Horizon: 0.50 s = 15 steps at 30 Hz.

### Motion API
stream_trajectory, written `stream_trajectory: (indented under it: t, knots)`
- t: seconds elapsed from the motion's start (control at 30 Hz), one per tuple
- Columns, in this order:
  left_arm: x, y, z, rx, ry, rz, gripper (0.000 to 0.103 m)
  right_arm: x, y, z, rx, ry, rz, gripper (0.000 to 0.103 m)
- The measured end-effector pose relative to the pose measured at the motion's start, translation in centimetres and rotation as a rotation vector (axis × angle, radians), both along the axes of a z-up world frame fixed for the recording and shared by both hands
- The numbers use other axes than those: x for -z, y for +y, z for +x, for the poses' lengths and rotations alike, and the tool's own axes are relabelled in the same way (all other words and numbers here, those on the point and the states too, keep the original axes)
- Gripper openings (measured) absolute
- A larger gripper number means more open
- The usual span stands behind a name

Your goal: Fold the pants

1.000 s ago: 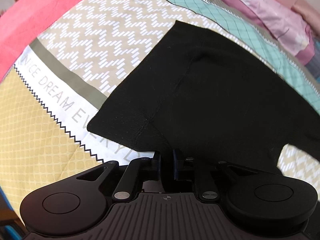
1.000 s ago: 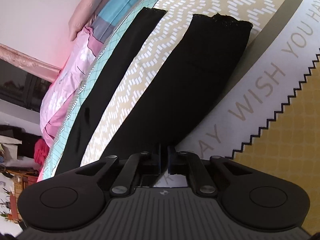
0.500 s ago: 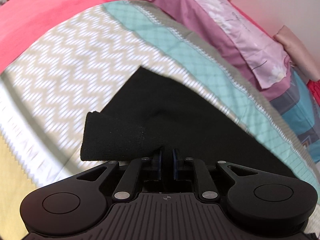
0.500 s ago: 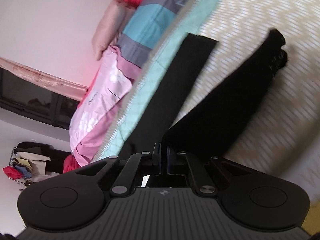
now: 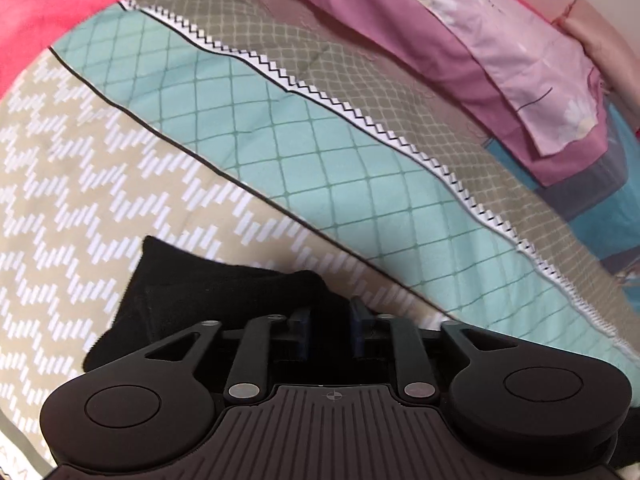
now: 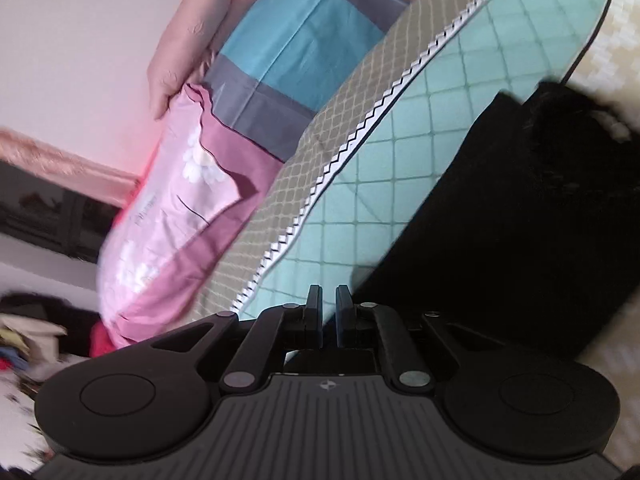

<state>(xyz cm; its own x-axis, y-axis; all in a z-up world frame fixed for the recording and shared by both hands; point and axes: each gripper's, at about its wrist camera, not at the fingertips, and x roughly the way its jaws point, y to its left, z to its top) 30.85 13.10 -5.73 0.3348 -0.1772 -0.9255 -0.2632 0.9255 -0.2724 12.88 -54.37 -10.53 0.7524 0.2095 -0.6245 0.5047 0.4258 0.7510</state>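
Note:
The black pants (image 5: 192,292) lie on a patterned quilt (image 5: 280,148). In the left wrist view a folded waist end bunches just ahead of my left gripper (image 5: 330,320), whose jaws stand a little apart with black cloth between them. In the right wrist view the pant legs (image 6: 520,220) lie doubled over to the right of my right gripper (image 6: 328,308). Its jaws show a narrow gap with the teal quilt (image 6: 400,200) visible through it, and no cloth is seen between them.
Pink and purple pillows (image 5: 500,60) and a blue-grey blanket (image 6: 304,32) lie along the far side of the bed by the wall. A red cover (image 5: 48,12) lies at the left. Clutter (image 6: 36,332) sits beyond the bed edge.
Both grippers carried the near pant leg and waist edge across toward the far side, folding the pants over. The right gripper's jaws have parted slightly and the cloth has left them.

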Motion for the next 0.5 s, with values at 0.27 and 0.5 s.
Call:
stream_trajectory:
  t: [0.27, 0.5]
  knots:
    - [-5.1, 3.0, -2.7, -0.12, -0.21, 0.07, 0.103, -5.2, -1.7, -9.1, 0.187, -0.134, -0.244, 0.067]
    - [-3.5, -1.8, -7.6, -0.001, -0.169, 0.352, 0.103, -4.2, 5.2, -11.5, -0.045, 0.257, -0.705, 0.079]
